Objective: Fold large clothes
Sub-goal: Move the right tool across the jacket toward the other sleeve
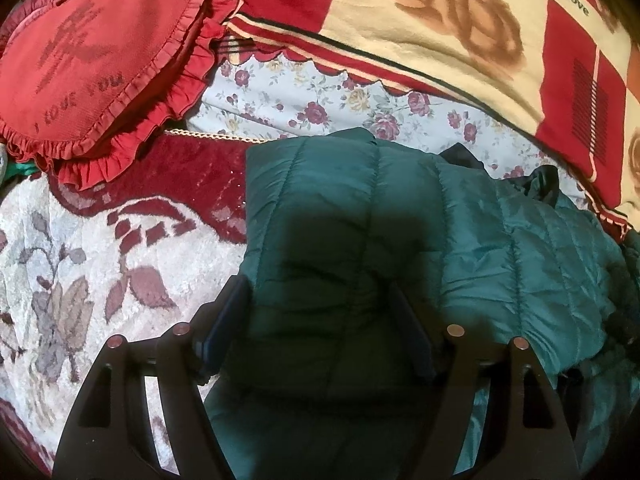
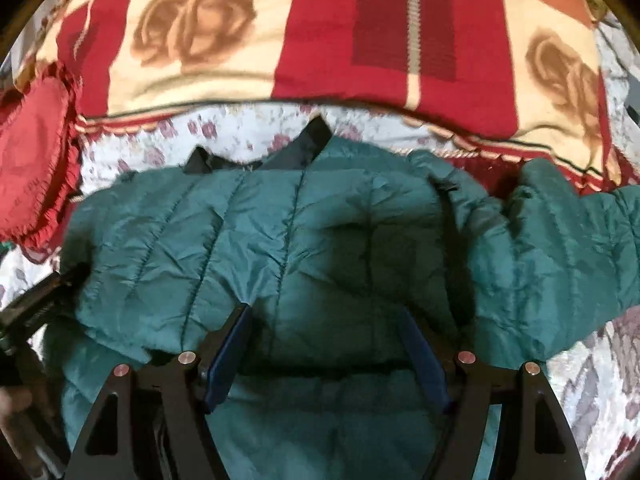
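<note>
Bed (image 1: 100, 240) with patterned covers carrying a green jacket (image 1: 360, 220), laid flat for folding beside a heart pillow (image 1: 96, 52). Left gripper (image 1: 320, 312) and right gripper (image 2: 326, 332) hover over it, jaws spread, pinching nothing, probably poised for the next fold.

Green quilted jacket (image 1: 400, 240): lower part cut off by bottom edge, partly shadowed. Heart cushion (image 2: 32, 168): cropped at left edge. Rose blanket (image 2: 320, 40) blurred in right wrist view.
</note>
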The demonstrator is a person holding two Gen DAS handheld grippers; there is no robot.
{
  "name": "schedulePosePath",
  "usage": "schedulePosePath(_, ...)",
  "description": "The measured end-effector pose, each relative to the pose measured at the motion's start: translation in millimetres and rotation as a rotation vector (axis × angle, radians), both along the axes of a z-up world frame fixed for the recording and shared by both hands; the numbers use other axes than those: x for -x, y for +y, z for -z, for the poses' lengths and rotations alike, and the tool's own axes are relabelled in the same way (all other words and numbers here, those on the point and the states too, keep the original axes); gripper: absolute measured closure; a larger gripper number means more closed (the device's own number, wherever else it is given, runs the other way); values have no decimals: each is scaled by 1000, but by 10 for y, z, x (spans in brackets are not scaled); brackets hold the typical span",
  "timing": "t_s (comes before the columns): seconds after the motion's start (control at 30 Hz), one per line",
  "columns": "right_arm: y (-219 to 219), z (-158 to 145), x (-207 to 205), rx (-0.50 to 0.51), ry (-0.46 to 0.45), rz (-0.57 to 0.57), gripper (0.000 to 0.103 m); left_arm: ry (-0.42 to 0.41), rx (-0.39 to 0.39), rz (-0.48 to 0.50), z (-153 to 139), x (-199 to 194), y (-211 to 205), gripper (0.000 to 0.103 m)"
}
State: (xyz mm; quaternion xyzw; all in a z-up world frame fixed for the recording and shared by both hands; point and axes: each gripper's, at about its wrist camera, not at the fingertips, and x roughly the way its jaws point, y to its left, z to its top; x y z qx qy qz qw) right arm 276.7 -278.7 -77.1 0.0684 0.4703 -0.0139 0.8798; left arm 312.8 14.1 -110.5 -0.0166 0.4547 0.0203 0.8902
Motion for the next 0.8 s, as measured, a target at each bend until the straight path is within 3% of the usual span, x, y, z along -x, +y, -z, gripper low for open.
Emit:
schedulePosePath(0.13, -96, -24, 14, 4, -9, 31, 30, 1, -3, -3, -46, 57, 16, 29)
schedulePosePath(0.27, -145, 165, -68, -15, 66, 50, 30, 0, -13, 4, -83, 102, 10, 29)
schedulePosePath(0.37, -111, 210, -83, 11, 71, 35, 30, -3, -31, 13, -127, 156, -10, 29)
schedulePosePath(0.6, -278, -87, 193, -99, 11, 38, 30, -34, -2, 19, -322, 302, 0, 29)
schedulePosePath(0.8, -534, -332, 474, -73, -39, 52, 30, -53, 42, 13, -414, 351, -87, 29)
